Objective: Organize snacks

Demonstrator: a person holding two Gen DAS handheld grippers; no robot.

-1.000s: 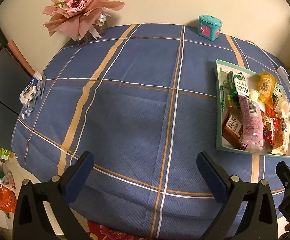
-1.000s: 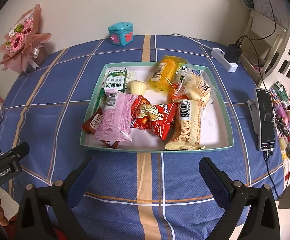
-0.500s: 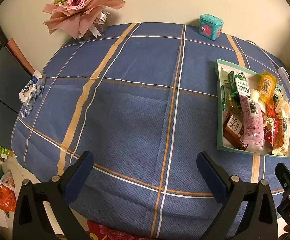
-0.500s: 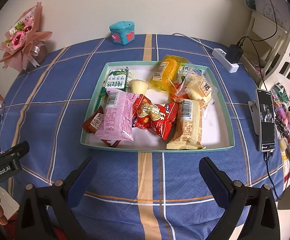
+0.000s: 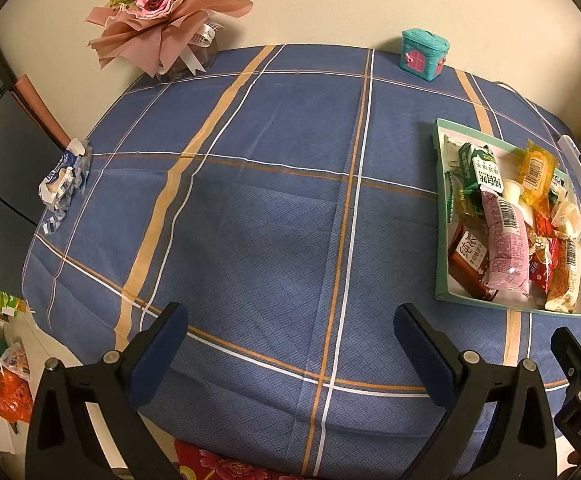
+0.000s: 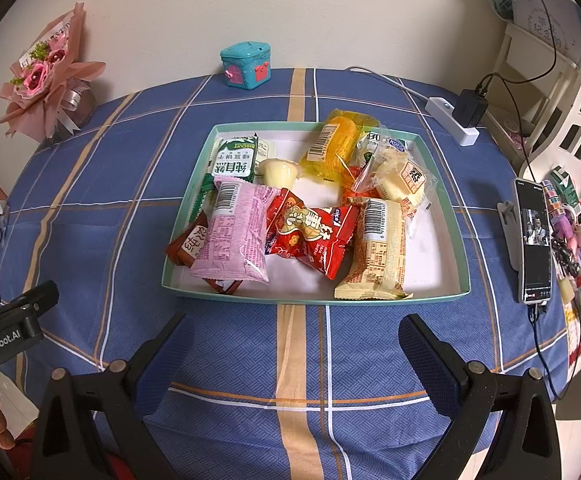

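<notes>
Tray (image 6: 460, 248) scarcely shifted; snacks (image 6: 232, 236) apparently jumbled.

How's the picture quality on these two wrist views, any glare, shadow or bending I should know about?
Left wrist view: warm indoor light, a soft shadow across the tablecloth, and the fisheye bows the table edge. Right wrist view: sharp, with small glints on the pink packet and the red packet; the corners go black.
</notes>
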